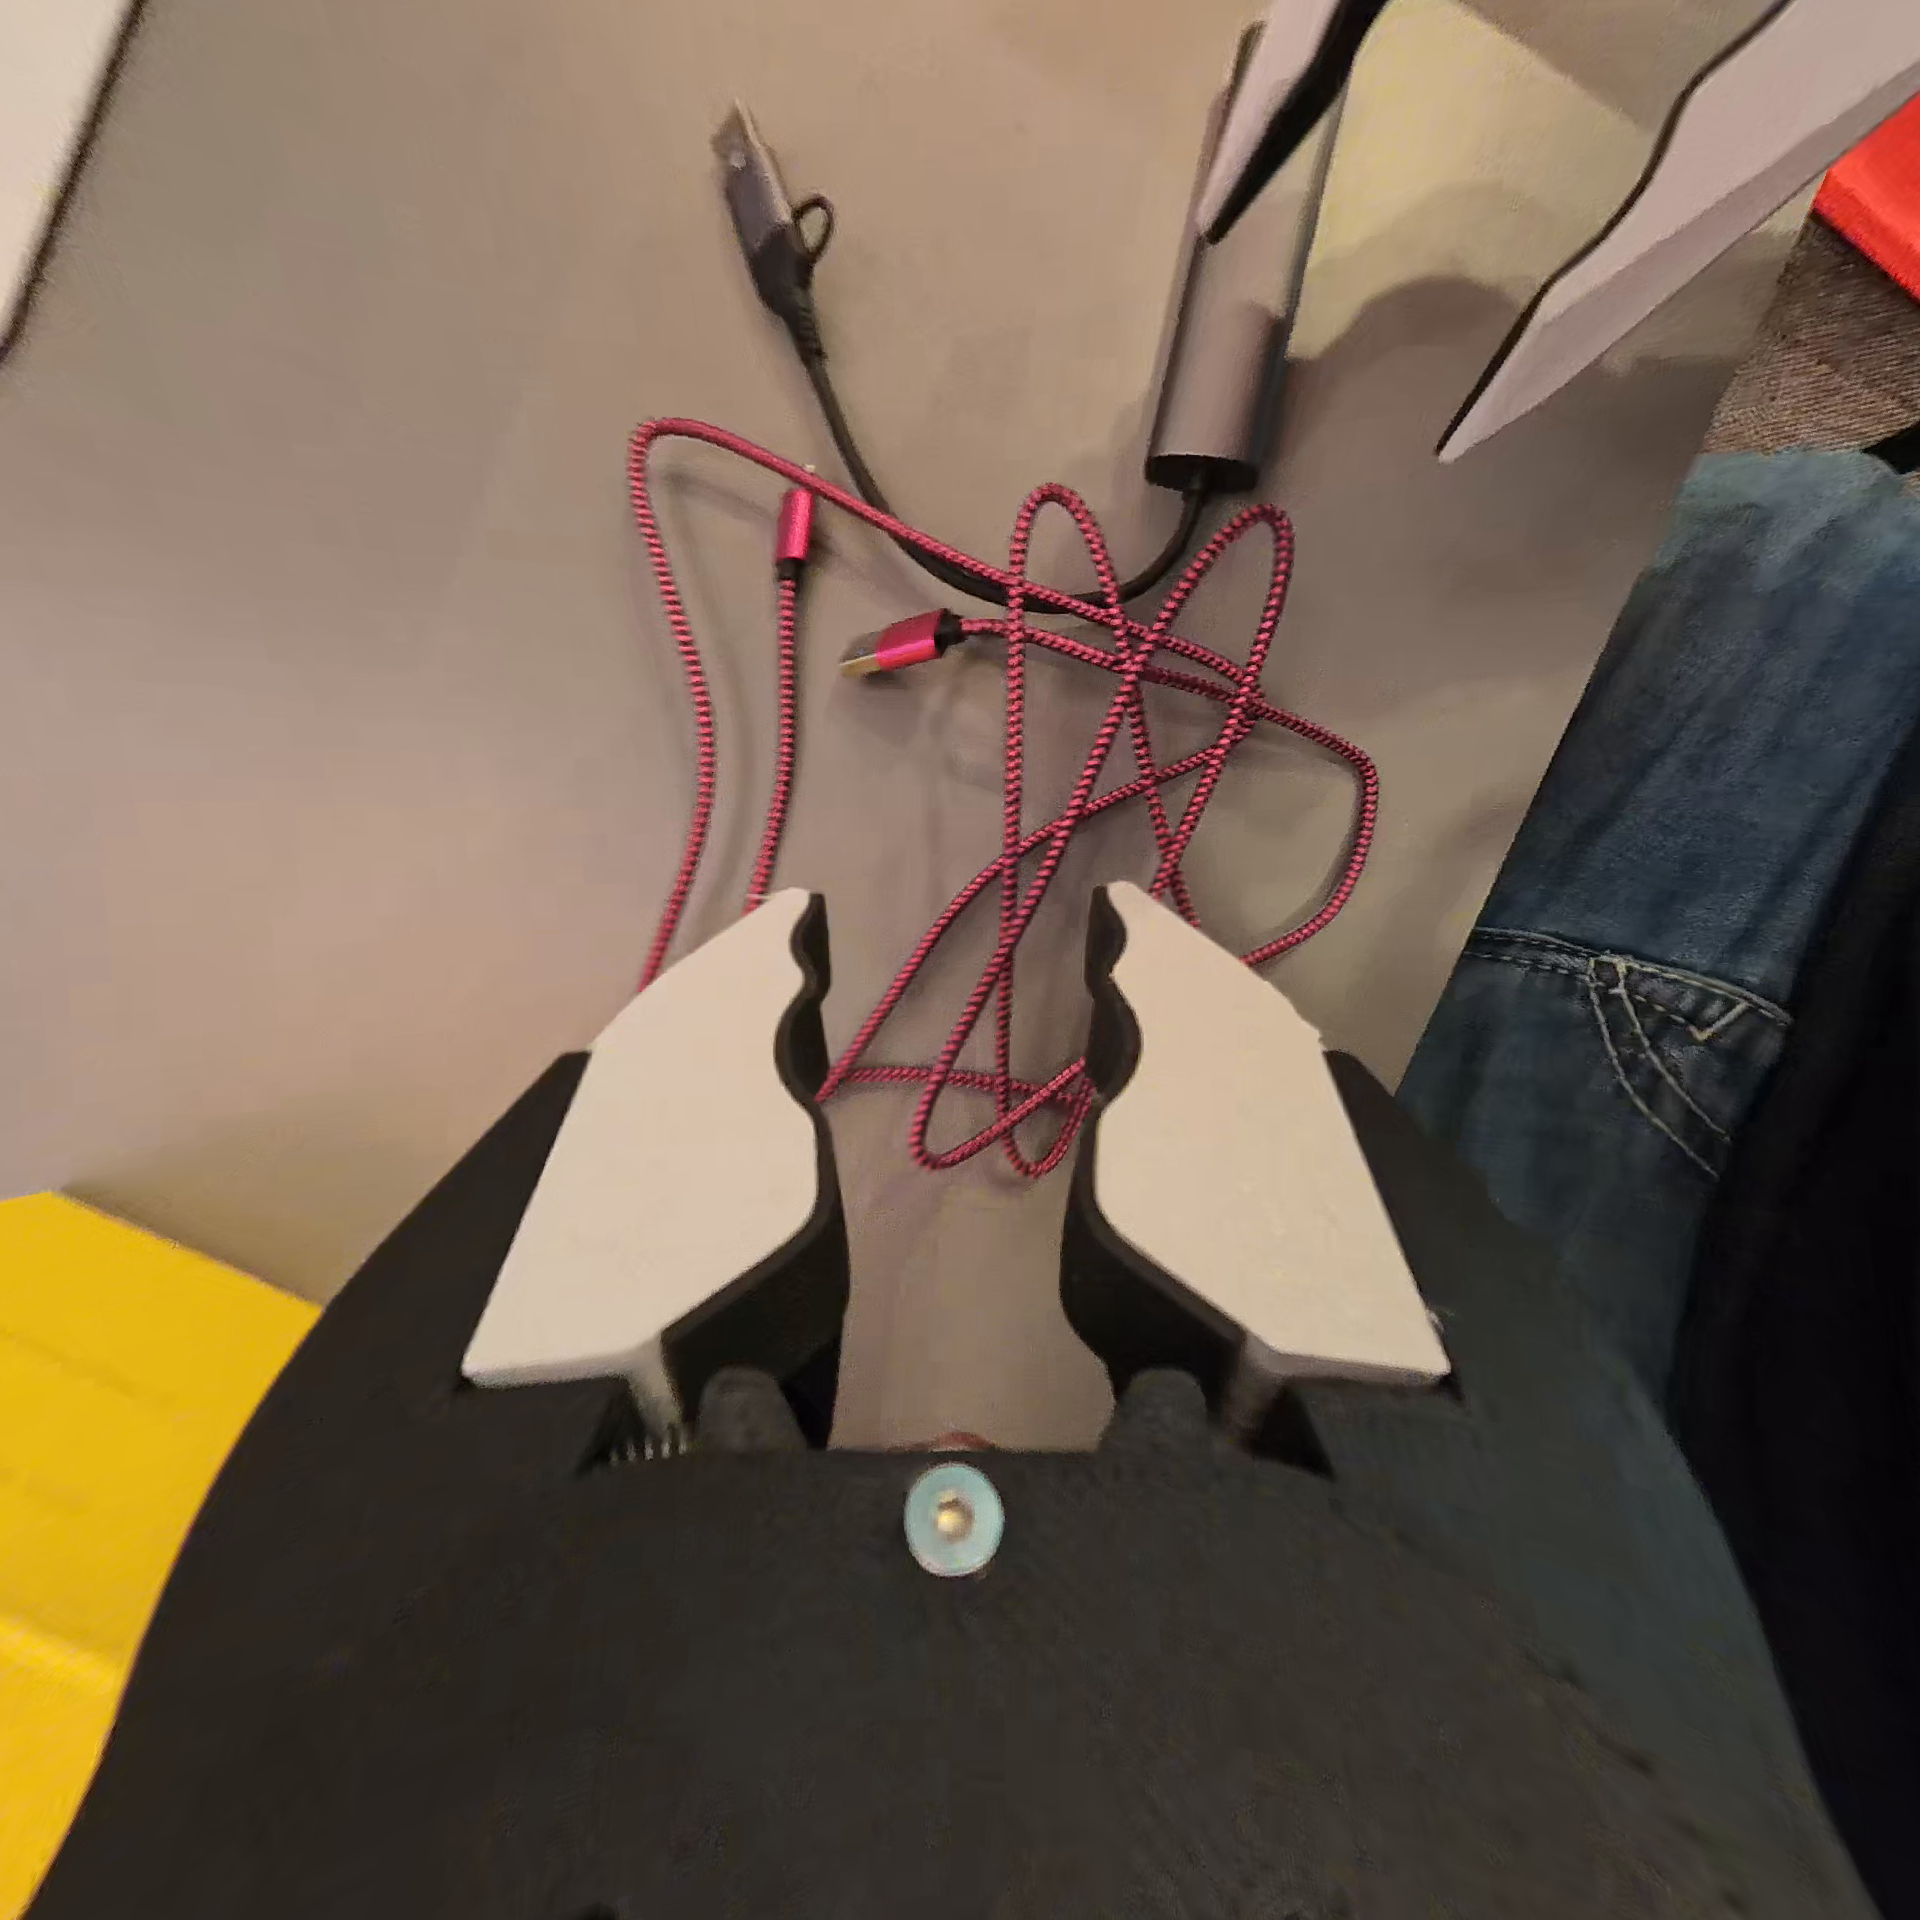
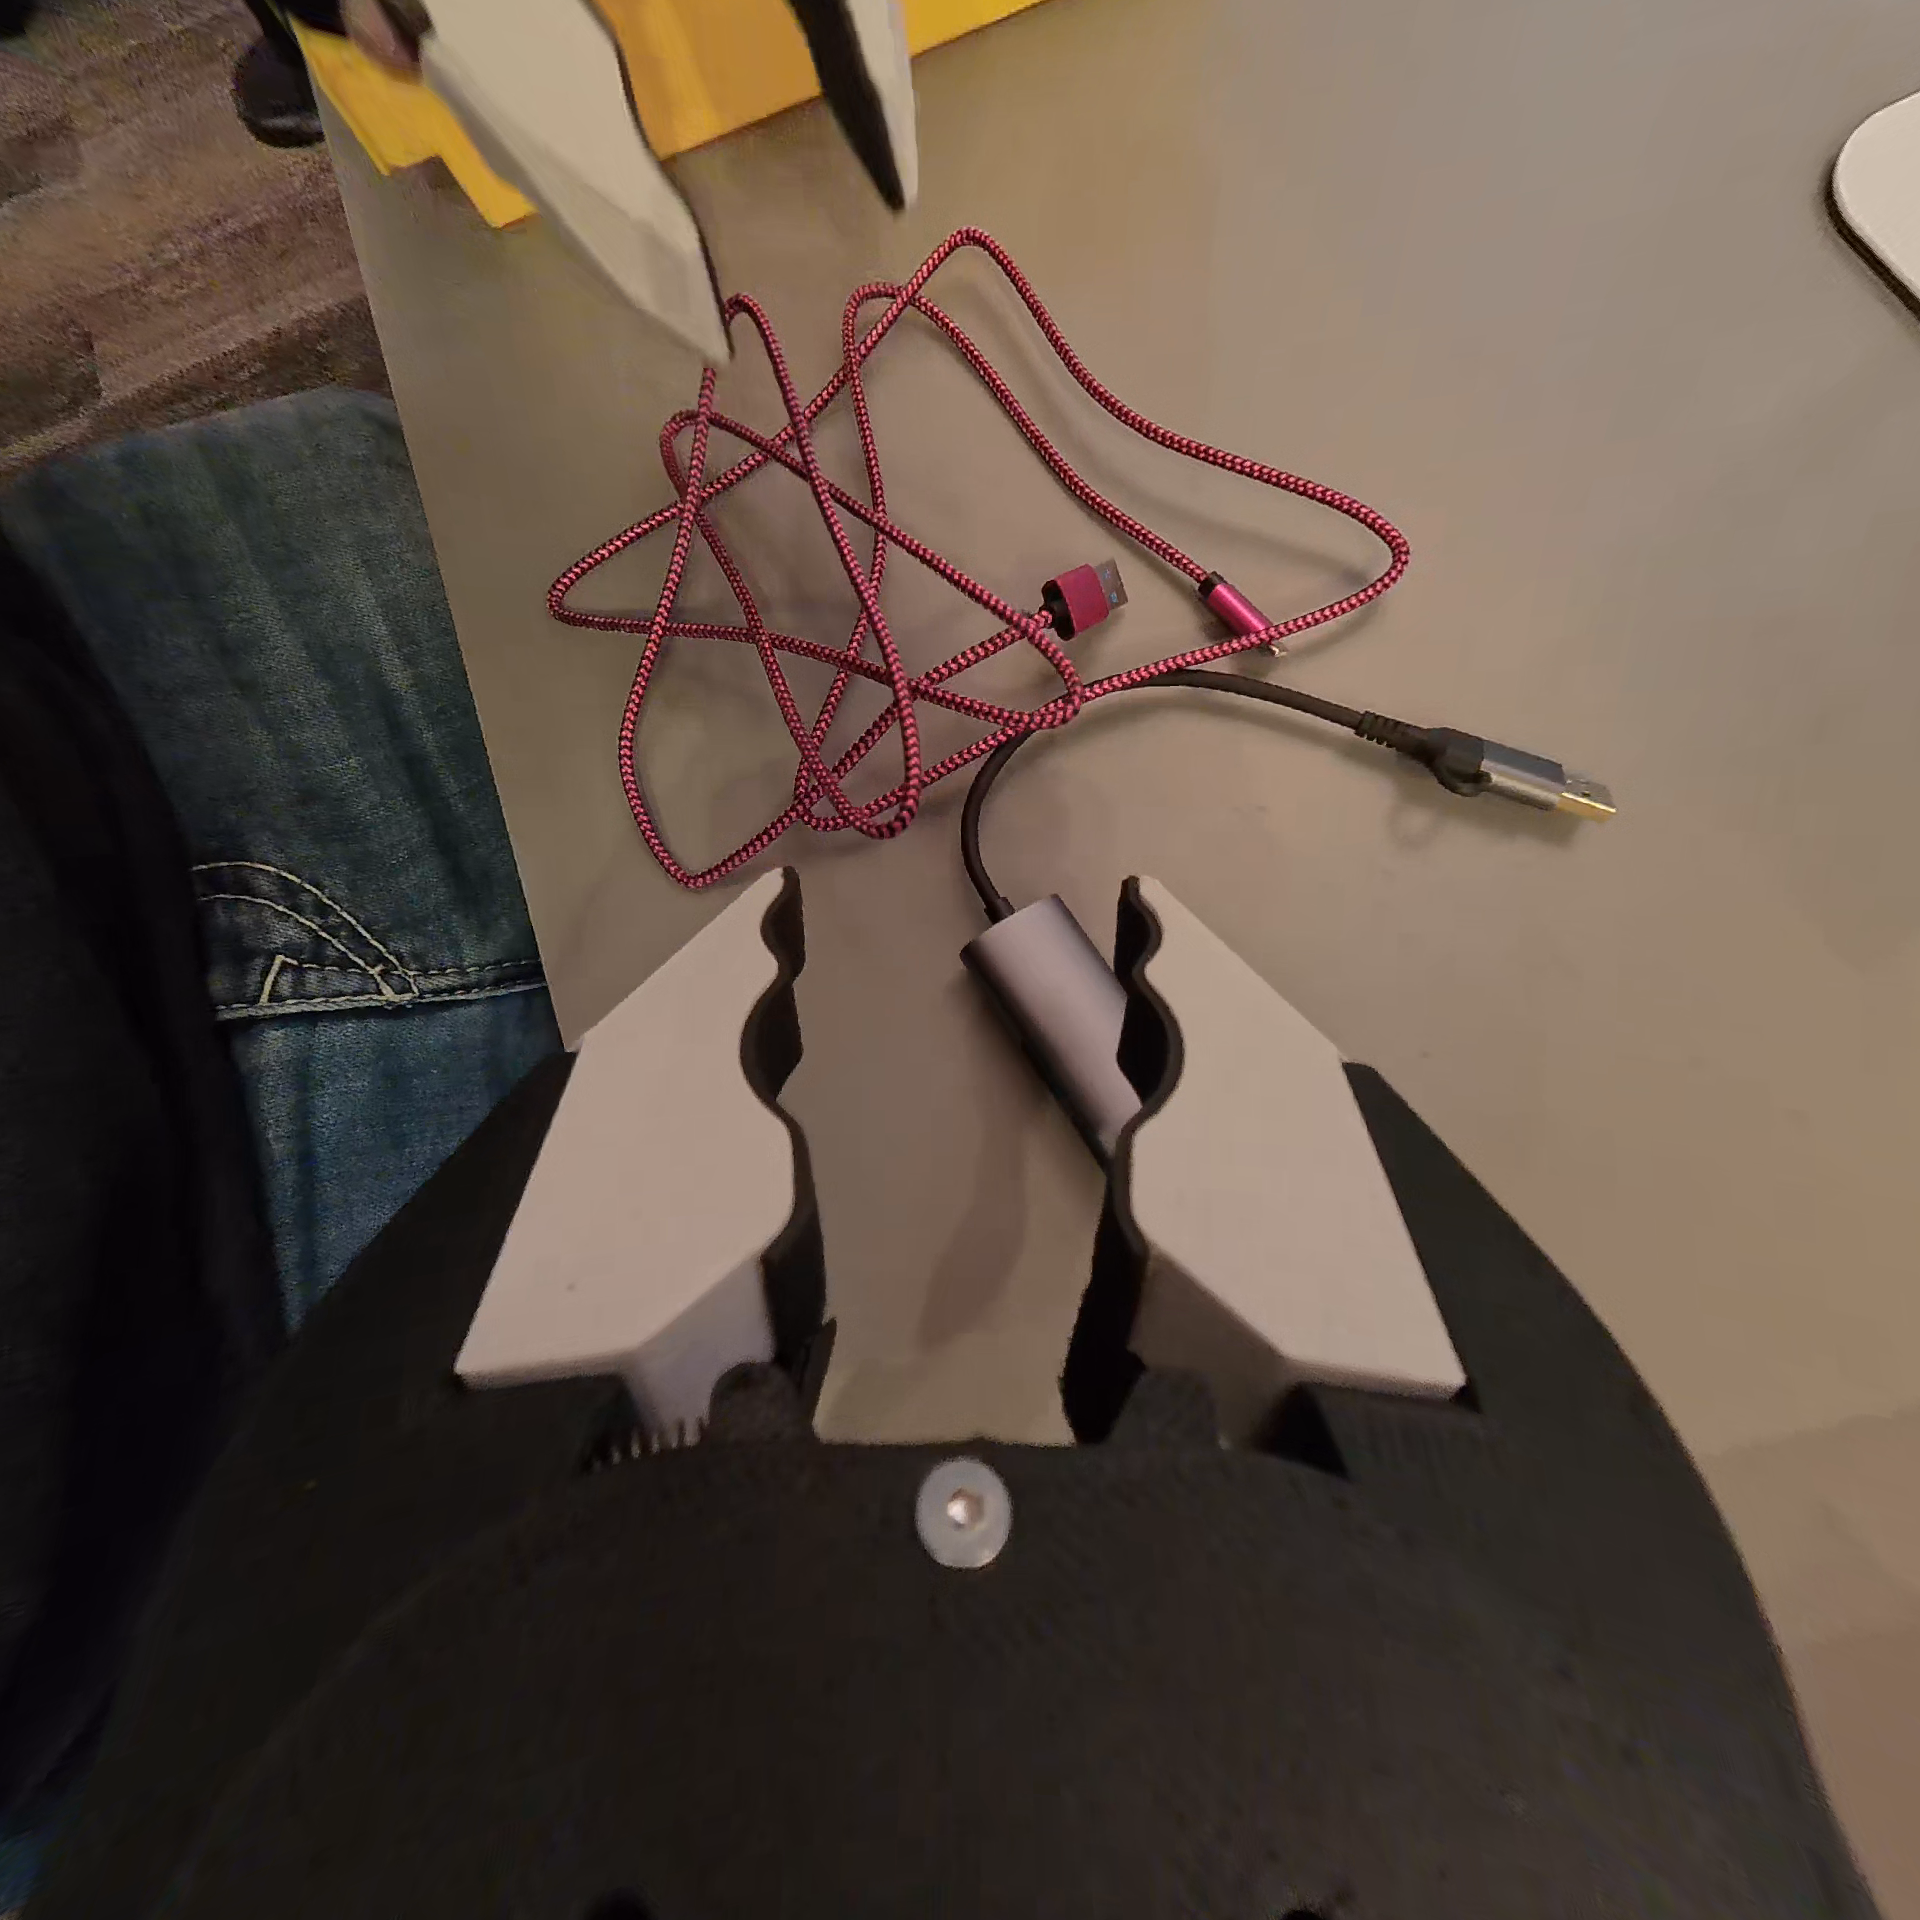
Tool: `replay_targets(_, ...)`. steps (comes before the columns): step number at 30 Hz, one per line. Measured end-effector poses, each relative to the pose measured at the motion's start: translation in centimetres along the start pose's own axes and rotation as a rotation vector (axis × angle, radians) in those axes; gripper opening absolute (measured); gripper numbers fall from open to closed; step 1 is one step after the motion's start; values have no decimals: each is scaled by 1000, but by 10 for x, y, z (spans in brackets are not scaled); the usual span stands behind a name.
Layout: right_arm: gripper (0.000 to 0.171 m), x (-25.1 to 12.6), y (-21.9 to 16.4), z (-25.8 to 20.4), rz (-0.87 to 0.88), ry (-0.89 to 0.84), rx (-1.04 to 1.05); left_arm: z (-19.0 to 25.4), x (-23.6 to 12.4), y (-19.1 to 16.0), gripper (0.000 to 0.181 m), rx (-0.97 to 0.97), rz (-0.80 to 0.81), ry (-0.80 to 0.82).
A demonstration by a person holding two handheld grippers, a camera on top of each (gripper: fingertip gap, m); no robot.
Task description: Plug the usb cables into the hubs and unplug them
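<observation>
A tangled pink braided USB cable (image 1: pixel 1091 779) (image 2: pixel 831 623) lies loose on the grey table (image 1: pixel 312 623). Its pink USB-A plug (image 1: pixel 904 644) (image 2: pixel 1086 597) and small pink connector (image 1: pixel 795 525) (image 2: pixel 1236 613) are both free. A grey hub (image 1: pixel 1231 343) (image 2: pixel 1049 997) lies flat, and its black lead ends in a grey plug (image 1: pixel 753 187) (image 2: pixel 1527 779). My left gripper (image 1: pixel 956 904) (image 2: pixel 805 270) is open and empty above the cable's loops. My right gripper (image 2: pixel 961 883) (image 1: pixel 1330 343) is open, with the hub between its fingers close to the right one.
A yellow box (image 1: pixel 104 1455) (image 2: pixel 727 62) stands at one table end. A person's jeans-clad leg (image 1: pixel 1662 831) (image 2: pixel 260 675) is along the table's edge. A red object (image 1: pixel 1870 208) and a white object (image 2: pixel 1881 187) sit at the margins. Between my right fingertips and the grey plug (image 2: pixel 1527 779) there is roughly 11 cm. My left wrist view (image 1: pixel 773 184) looks at it from another angle.
</observation>
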State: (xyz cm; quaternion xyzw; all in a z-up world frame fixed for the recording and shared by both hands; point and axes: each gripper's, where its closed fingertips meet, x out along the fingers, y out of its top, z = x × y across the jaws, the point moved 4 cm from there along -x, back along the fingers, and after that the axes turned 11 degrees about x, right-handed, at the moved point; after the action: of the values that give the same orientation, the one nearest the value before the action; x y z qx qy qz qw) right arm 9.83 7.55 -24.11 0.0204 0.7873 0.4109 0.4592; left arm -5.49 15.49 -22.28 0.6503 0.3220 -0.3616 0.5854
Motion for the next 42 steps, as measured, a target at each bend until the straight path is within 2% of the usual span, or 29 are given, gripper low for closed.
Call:
replay_targets(3,58,1,1,-1,7,9,2,-9,-13,3,38,-5,-13,-13)
replay_targets(5,58,1,1,-2,12,19,5,-13,-9,8,31,21,-21,1)
replay_targets(8,57,2,1,-4,12,29,9,-12,13,15,25,119,-104,17)
replay_targets(12,56,-1,3,-6,25,31,7,-29,49,16,26,356,-284,154)
replay_targets(15,56,-5,4,-7,45,37,16,-24,70,24,27,465,-275,109)
replay_targets(18,55,-8,3,-6,63,53,31,-21,87,22,19,579,-305,81)
replay_targets(23,54,-11,2,-2,86,62,45,-21,95,25,0,593,-297,96)
replay_targets(29,50,-15,7,5,134,61,94,-28,77,38,0,575,-249,238)
replay_targets(34,47,-14,28,6,196,56,115,-25,56,49,0,539,-137,337)
replay_targets(38,44,7,37,7,164,51,123,-24,50,44,0,539,-151,350)
replay_targets(40,42,23,36,8,118,59,124,-16,57,40,0,538,-146,248)
replay_targets(42,40,36,33,10,64,71,143,-14,66,37,0,569,-178,211)
